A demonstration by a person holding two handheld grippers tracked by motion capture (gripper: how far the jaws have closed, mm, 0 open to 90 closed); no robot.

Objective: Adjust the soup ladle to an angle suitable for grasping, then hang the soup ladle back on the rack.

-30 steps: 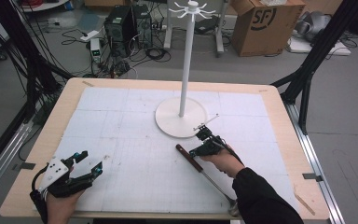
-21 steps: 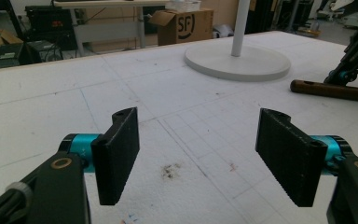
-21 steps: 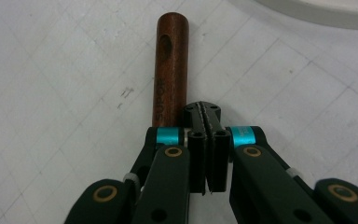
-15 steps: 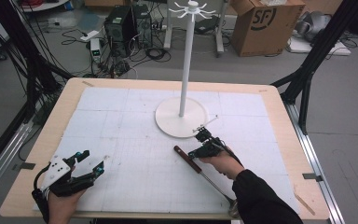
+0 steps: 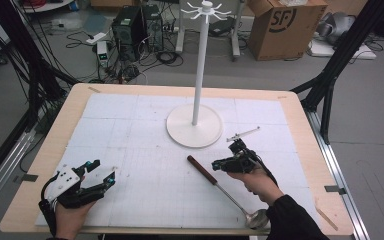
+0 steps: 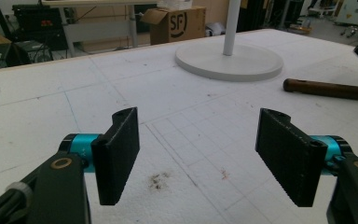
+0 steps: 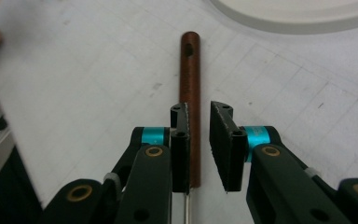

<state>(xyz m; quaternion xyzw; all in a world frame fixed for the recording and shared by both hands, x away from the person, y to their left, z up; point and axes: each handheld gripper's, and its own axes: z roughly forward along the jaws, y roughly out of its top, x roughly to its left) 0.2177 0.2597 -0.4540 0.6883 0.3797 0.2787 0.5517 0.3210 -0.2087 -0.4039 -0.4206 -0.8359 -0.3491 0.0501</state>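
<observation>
Brown-handled silver ladle (image 5: 215, 181); white stand (image 5: 194, 125); black grippers.

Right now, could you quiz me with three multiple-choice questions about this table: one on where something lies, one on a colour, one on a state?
1. Where does the ladle lie?
A. front right of the stand's base
B. on the base
C. on the floor

2. What colour is the ladle's handle?
A. blue
B. reddish brown
C. white

3. How do the left gripper jaws stand?
A. clamped on the ladle
B. wide open, holding nothing
C. shut

Answers: 1 A, flat on the mat near the white stand; 2 B, seen between the right gripper jaws; 3 B, only bare mat between them.
</observation>
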